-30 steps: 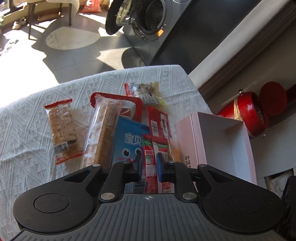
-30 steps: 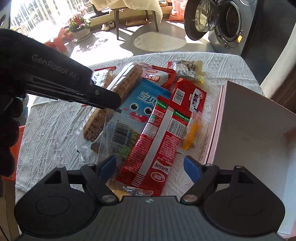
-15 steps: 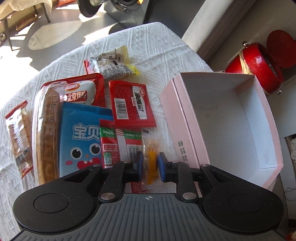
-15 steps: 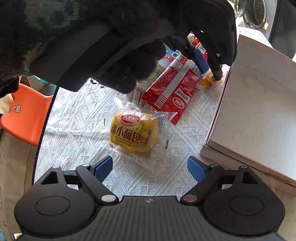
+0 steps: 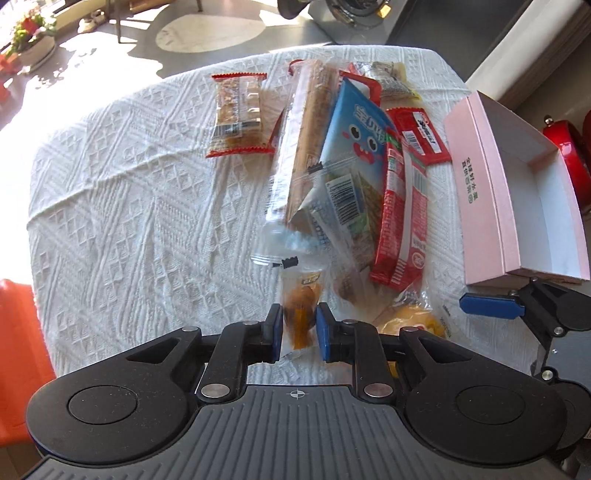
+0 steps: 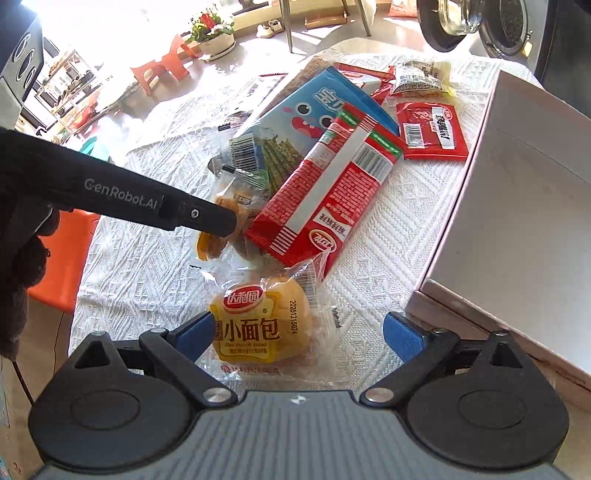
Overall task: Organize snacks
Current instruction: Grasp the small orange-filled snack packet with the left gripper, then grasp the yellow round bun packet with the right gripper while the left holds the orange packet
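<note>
My left gripper (image 5: 298, 328) is shut on a small clear packet with an orange snack (image 5: 300, 314) at the near end of the snack pile; it also shows in the right wrist view (image 6: 218, 236). My right gripper (image 6: 299, 334) is open, its jaws on either side of a yellow bread bun packet (image 6: 258, 323) lying on the white cloth. Red sausage packs (image 6: 328, 195), a blue cartoon bag (image 6: 303, 110) and a long biscuit pack (image 5: 310, 122) lie heaped in the middle. An open pink box (image 5: 517, 192) sits at the right.
A small red sachet (image 6: 430, 129) and a clear sweets bag (image 6: 421, 79) lie at the far end. A red-edged cake bar (image 5: 240, 114) lies apart to the left. An orange chair (image 5: 18, 350) stands at the table's left edge. A washing machine (image 6: 491, 26) is beyond.
My left gripper has drawn back from beside the pink box to the near end of the pile with the orange packet in it. The right gripper has come closer around the bun.
</note>
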### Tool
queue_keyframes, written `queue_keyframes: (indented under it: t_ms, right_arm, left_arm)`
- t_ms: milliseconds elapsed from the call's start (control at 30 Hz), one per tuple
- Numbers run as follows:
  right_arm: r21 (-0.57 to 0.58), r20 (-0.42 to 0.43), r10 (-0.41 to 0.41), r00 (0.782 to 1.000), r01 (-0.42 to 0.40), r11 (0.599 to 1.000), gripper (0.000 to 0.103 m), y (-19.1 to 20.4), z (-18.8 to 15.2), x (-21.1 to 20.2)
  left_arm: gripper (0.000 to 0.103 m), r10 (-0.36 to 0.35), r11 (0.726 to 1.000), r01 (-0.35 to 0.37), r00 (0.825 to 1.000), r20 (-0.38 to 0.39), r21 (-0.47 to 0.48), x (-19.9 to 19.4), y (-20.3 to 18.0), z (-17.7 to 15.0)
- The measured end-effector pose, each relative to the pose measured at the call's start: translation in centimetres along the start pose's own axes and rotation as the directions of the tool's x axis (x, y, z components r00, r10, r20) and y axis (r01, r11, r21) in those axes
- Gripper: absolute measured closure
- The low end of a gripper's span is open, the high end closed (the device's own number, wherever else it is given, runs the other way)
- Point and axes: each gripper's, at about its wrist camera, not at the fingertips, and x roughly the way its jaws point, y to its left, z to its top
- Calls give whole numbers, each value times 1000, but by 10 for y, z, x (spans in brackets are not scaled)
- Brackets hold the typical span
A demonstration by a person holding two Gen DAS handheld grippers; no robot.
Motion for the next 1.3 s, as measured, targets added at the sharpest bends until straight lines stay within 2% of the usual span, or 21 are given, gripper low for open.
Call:
queue_keyframes:
  t_ms: [33,100,167,233,367,433,467,533,567,633,767,867,933,1133,1233,1300]
  right_arm:
    - [-18,0,-16,1000,16,1000,6,8,-1,5]
    - [-52,-3,-65,998,65,997,6,25,-3,16]
    - [-50,-13,-107,994,106,993,8,33,-7,19]
    - [2,-27,-133,991,133,991,8,35,-13,17]
    - [89,-65,-170,983,175,981,4,34,-27,17]
    - [115,-82,-187,979,196,974,0,34,-30,23]
    - [118,-87,-195,977,205,972,0,36,-30,24]
    - [122,-92,-220,971,230,965,0,42,-31,25]
    - [120,-90,-239,967,249,961,0,46,-32,27]
    - [102,-80,-275,958,282,954,0,52,-35,27]
    - [137,-60,-285,957,290,947,0,55,-42,23]
    - [154,-66,-289,955,295,943,0,54,-43,22]
    - [157,-84,-291,953,301,941,0,55,-40,23]
    - [56,-132,-235,963,244,968,0,51,-31,25]
    - [-31,-126,-229,965,227,973,0,54,-40,22]
    - [-27,-117,-220,969,218,976,2,51,-48,15]
  left_arm:
    - [75,0,1000,0,1000,0,-23,0,11,-5]
    - [74,-46,996,47,999,9,-78,-3,32,-9]
    - [77,-88,992,89,996,10,-88,-6,43,-12]
    - [77,-109,990,110,994,12,-91,-10,49,-13]
    - [77,-185,946,185,982,22,-265,-4,61,-9]
    - [77,-171,941,174,985,36,-291,5,61,1]
    - [77,-152,945,157,988,39,-287,7,60,5]
    - [61,-105,965,107,994,22,-241,16,55,14]
    - [60,-95,974,96,995,13,-207,19,52,17]
    - [61,-78,986,80,997,18,-145,18,46,18]
    - [63,-71,995,72,997,19,-72,18,39,17]
    - [74,-98,995,98,995,3,-34,21,36,10]
    - [79,-113,993,113,994,-7,-35,18,38,3]
    - [80,-187,979,184,982,-22,-84,0,35,-41]
    - [80,-175,980,171,984,-34,-104,-10,21,-64]
    - [80,-153,981,146,987,-43,-123,-12,12,-79]
